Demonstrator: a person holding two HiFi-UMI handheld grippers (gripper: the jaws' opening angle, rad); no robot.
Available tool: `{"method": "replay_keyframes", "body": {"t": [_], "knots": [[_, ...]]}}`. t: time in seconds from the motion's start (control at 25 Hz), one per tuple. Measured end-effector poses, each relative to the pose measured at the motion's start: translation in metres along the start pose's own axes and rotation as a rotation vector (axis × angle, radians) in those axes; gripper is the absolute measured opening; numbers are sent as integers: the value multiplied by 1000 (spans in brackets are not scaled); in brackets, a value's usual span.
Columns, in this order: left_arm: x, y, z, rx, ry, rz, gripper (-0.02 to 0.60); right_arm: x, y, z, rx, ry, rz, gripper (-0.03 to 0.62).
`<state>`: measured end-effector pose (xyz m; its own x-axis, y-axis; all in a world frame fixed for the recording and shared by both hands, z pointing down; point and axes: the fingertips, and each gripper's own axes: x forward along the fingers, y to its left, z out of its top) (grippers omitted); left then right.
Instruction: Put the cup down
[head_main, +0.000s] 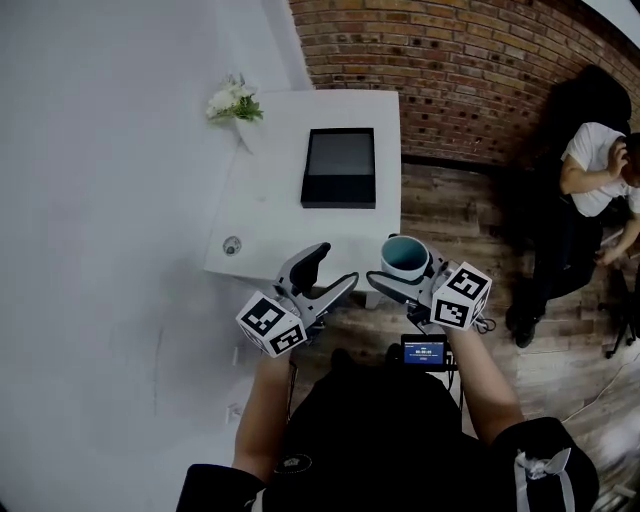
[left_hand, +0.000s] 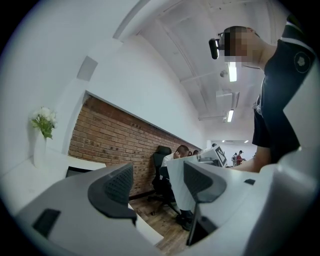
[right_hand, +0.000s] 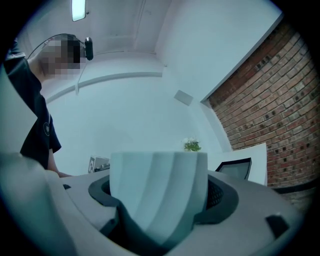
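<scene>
A pale ribbed cup (head_main: 405, 257) with a teal inside is upright in the air, by the near right corner of the white table (head_main: 268, 205). My right gripper (head_main: 400, 276) is shut on it, one jaw on each side. In the right gripper view the cup (right_hand: 157, 187) fills the space between the jaws of the right gripper (right_hand: 160, 202). My left gripper (head_main: 335, 267) hovers just left of the cup over the table's near edge, open and holding nothing. In the left gripper view the left gripper (left_hand: 160, 182) shows a wide empty gap, with the cup (left_hand: 176, 186) beyond it.
On the table lie a flat black device (head_main: 340, 167), a vase of white flowers (head_main: 235, 103) at the far left corner and a round cable hole (head_main: 232, 245). A brick wall runs behind. A seated person (head_main: 595, 170) is at the right on the wooden floor.
</scene>
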<state>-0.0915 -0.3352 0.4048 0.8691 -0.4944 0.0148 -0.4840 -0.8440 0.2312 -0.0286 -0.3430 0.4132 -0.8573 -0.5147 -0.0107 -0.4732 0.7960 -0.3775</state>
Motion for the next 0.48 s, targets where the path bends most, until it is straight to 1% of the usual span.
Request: {"method": "replay_keyframes", "body": {"t": [0.16, 0.32, 0.48], "knots": [[8, 4, 2, 7, 6, -23, 311, 1, -2, 7, 39, -29, -19, 394], [20, 5, 8, -4, -8, -31, 311, 1, -5, 19, 32, -20, -13, 394], [29, 10, 8, 8, -12, 7, 311, -2, -11, 27, 33, -34, -8, 394]]}}
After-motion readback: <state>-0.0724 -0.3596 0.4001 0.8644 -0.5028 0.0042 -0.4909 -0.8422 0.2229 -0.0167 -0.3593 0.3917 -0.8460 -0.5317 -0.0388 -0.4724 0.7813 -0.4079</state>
